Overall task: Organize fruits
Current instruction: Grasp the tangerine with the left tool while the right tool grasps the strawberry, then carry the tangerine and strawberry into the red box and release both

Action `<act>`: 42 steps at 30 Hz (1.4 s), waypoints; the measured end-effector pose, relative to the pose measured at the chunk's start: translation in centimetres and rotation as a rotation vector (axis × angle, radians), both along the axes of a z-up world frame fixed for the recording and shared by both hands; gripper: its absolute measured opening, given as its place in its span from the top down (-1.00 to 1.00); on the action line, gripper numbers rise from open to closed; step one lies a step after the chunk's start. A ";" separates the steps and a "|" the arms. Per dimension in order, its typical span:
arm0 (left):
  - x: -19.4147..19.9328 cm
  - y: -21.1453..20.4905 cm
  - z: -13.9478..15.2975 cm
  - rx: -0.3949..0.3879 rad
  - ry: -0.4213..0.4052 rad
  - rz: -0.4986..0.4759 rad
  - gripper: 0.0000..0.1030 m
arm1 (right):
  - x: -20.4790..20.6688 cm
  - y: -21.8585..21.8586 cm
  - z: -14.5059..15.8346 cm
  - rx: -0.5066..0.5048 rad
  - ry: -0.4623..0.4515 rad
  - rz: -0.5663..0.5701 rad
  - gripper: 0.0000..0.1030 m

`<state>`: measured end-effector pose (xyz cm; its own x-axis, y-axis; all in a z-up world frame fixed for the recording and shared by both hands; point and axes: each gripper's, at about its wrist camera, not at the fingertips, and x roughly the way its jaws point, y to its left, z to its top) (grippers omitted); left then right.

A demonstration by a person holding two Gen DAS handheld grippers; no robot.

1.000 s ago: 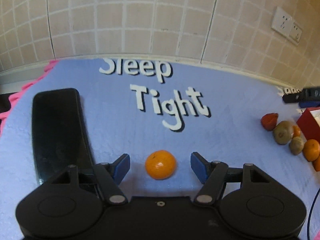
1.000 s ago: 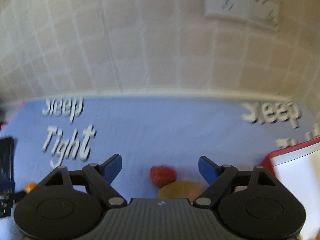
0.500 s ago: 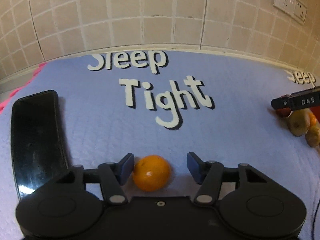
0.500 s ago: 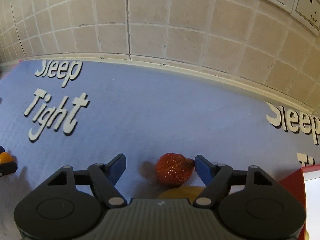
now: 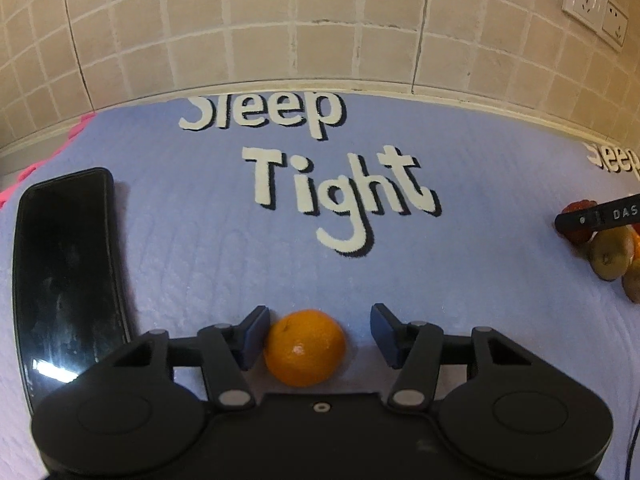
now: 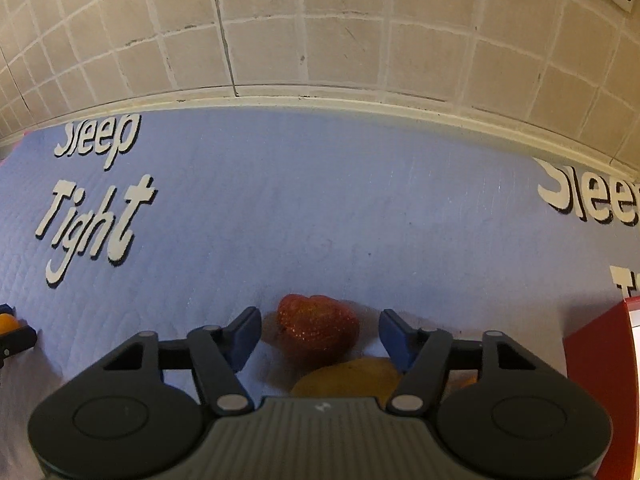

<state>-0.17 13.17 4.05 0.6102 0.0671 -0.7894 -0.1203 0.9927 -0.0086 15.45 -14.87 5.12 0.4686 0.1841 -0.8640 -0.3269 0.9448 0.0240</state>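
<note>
Closing: both jaw pairs, neither clamped.
Left gripper (image 5: 318, 334): orange (image 5: 305, 347) between, touching left pad only.
Right gripper (image 6: 320, 336): strawberry (image 6: 318, 330) between, pads clear.

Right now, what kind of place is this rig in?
Probably a home room, not a lab: a blue "Sleep Tight" mat laid along a beige tiled wall with wall sockets. Loose fruit sits on the mat, including an orange and a strawberry.
</note>
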 end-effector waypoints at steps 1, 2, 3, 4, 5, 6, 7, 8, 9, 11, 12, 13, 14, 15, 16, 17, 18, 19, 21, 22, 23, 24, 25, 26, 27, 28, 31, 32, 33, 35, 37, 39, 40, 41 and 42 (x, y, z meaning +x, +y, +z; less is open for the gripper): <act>0.0 -0.1 -0.1 0.016 0.001 0.000 -0.14 | 0.0 0.0 0.0 0.001 0.001 0.004 -0.25; 0.1 -0.3 -0.1 0.031 0.002 0.001 -0.12 | 0.0 0.0 0.0 -0.003 -0.001 0.005 -0.23; 0.1 -0.3 -0.1 0.033 0.000 0.002 -0.12 | 0.1 0.1 -0.1 -0.008 -0.001 0.007 -0.18; 0.2 -0.3 0.0 0.028 -0.002 0.007 -0.12 | 0.1 0.0 -0.2 -0.010 -0.001 0.010 -0.08; 0.1 -0.2 0.0 0.023 -0.002 0.012 -0.10 | 0.2 -0.1 -0.2 -0.009 -0.003 0.010 0.00; 0.1 -0.2 0.0 0.027 -0.005 0.015 -0.03 | 0.2 -0.2 -0.2 0.006 0.001 0.013 0.12; 0.2 -0.3 0.0 0.047 -0.007 0.016 0.10 | 0.3 -0.4 -0.1 0.028 0.007 0.009 0.13; 0.2 -0.4 0.0 0.055 -0.006 0.011 0.11 | 0.4 -0.6 0.0 0.037 0.012 -0.003 0.13; 0.3 -0.4 0.1 0.055 -0.005 0.009 0.11 | 0.4 -0.7 0.1 0.050 0.016 -0.008 0.13; 0.4 -0.5 0.4 0.058 -0.007 0.001 0.12 | 0.2 -1.1 0.6 0.079 0.005 -0.011 0.13; 0.5 -0.6 0.4 0.059 -0.005 -0.007 0.11 | 0.1 -1.3 0.8 0.090 0.004 -0.012 0.13; 0.5 -0.7 0.5 0.062 -0.005 -0.012 0.11 | 0.0 -1.6 1.1 0.100 -0.001 -0.016 0.13; 0.4 -0.9 0.6 0.068 -0.007 -0.015 0.12 | -0.2 -1.8 1.4 0.106 -0.007 -0.020 0.13; 0.3 -1.0 0.9 0.072 -0.015 -0.022 0.12 | -0.3 -2.0 1.7 0.111 -0.014 -0.023 0.13; 0.2 -1.2 1.1 0.075 -0.021 -0.029 0.12 | -0.5 -2.4 2.1 0.118 -0.024 -0.024 0.13; 0.2 -1.3 1.4 0.078 -0.026 -0.033 0.12 | -0.6 -2.7 2.4 0.125 -0.032 -0.027 0.13; 0.1 -1.4 1.7 0.077 -0.034 -0.038 0.12 | -0.7 -2.9 2.7 0.131 -0.035 -0.031 0.13; 0.1 -1.6 2.2 0.072 -0.045 -0.047 0.13 | -0.8 -3.3 3.1 0.136 -0.044 -0.039 0.13; 0.3 -2.3 3.5 0.077 -0.079 -0.071 0.13 | -1.0 -4.3 4.2 0.146 -0.067 -0.062 0.13; 0.6 -2.9 4.4 0.075 -0.108 -0.098 0.13 | -1.1 -4.8 4.7 0.154 -0.078 -0.073 0.13; 0.9 -3.7 5.3 0.073 -0.135 -0.127 0.13 | -1.3 -5.5 5.4 0.164 -0.092 -0.091 0.13; 1.4 -4.6 6.2 0.072 -0.165 -0.162 0.13 | -1.5 -6.3 6.1 0.169 -0.104 -0.107 0.13; 1.9 -5.9 7.3 0.074 -0.200 -0.210 0.13 | -1.8 -7.2 7.1 0.174 -0.127 -0.127 0.13; 2.5 -7.1 8.3 0.076 -0.233 -0.258 0.13 | -2.1 -8.0 8.0 0.174 -0.148 -0.144 0.13; 3.0 -8.3 9.0 0.074 -0.263 -0.301 0.13 | -2.5 -9.0 9.1 0.170 -0.179 -0.164 0.13; 3.6 -9.8 10.0 0.061 -0.295 -0.354 0.13 | -2.8 -9.8 9.9 0.165 -0.203 -0.180 0.13; 5.7 -13.8 12.4 -0.001 -0.368 -0.480 0.13 | -4.0 -12.9 12.7 0.136 -0.283 -0.245 0.13; 6.4 -15.1 13.1 -0.023 -0.383 -0.518 0.13 | -4.4 -14.1 13.5 0.122 -0.309 -0.271 0.13; 7.2 -16.5 13.7 -0.051 -0.400 -0.557 0.13 | -4.8 -15.2 14.2 0.109 -0.326 -0.294 0.13; 8.4 -19.5 14.6 -0.089 -0.415 -0.650 0.13 | -5.8 -17.8 15.2 0.082 -0.362 -0.353 0.13; 10.1 -22.5 15.1 -0.130 -0.412 -0.720 0.13 | -6.6 -20.6 15.4 0.060 -0.374 -0.415 0.13; 11.6 -25.6 15.0 -0.176 -0.396 -0.790 0.13 | -7.2 -23.2 14.8 0.051 -0.364 -0.488 0.13; 12.4 -27.4 14.8 -0.205 -0.375 -0.820 0.13 | -7.3 -24.2 14.4 0.051 -0.355 -0.517 0.13; 13.2 -28.9 14.5 -0.230 -0.351 -0.845 0.13 | -7.5 -25.4 13.8 0.056 -0.342 -0.550 0.13; 13.5 -30.2 14.1 -0.251 -0.332 -0.870 0.13 | -7.7 -26.4 13.3 0.065 -0.338 -0.568 0.13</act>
<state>13.35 -16.99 18.14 0.5613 -0.6614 -0.4975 0.7034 0.6979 -0.1344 7.74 -41.27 18.42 0.7514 -0.1250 -0.6479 0.2225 0.9724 0.0703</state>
